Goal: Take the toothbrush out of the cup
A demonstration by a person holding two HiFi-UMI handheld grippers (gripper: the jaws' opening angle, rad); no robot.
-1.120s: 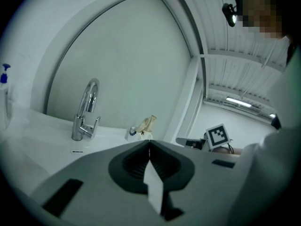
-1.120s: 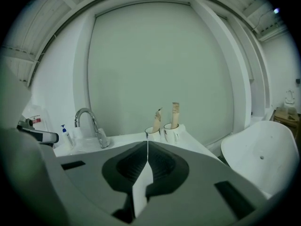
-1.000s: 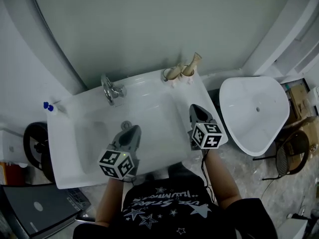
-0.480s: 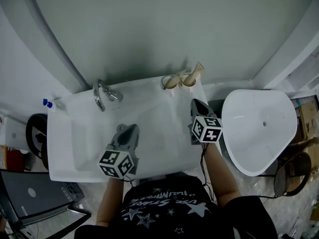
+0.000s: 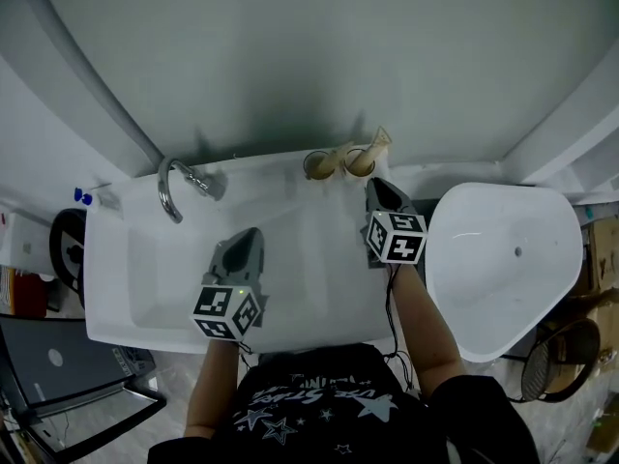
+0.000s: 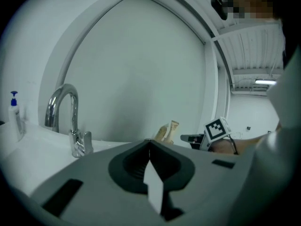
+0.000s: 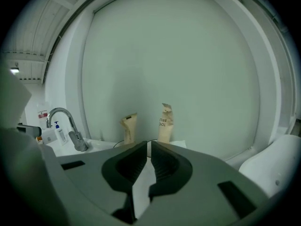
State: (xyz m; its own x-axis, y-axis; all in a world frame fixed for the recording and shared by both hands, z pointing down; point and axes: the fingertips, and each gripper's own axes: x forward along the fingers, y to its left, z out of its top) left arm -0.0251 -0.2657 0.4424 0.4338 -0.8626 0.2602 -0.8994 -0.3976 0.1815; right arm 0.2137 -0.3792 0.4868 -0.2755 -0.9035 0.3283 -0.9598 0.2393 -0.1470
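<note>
Two cups stand at the sink's back right corner, each with a tan paper-wrapped toothbrush leaning out: the left cup point(image 5: 316, 165) and the right cup point(image 5: 360, 162). In the right gripper view the two wrapped toothbrushes point(image 7: 128, 128) point(image 7: 165, 123) rise just beyond the jaws; the cups are mostly hidden behind them. My right gripper point(image 5: 376, 186) point(image 7: 146, 146) is shut and empty, its tip close in front of the right cup. My left gripper point(image 5: 252, 234) point(image 6: 149, 143) hangs over the basin, shut, holding nothing.
The white sink point(image 5: 126, 298) has a chrome faucet point(image 5: 170, 188) point(image 6: 70, 119) at its back left. A blue-capped pump bottle point(image 5: 82, 197) point(image 6: 15, 112) stands at the far left corner. A white toilet point(image 5: 503, 259) sits right of the sink. The wall runs close behind the cups.
Both grippers have moved toward the back of the sink. The right one has closed in on the cups. Both stayed shut.
</note>
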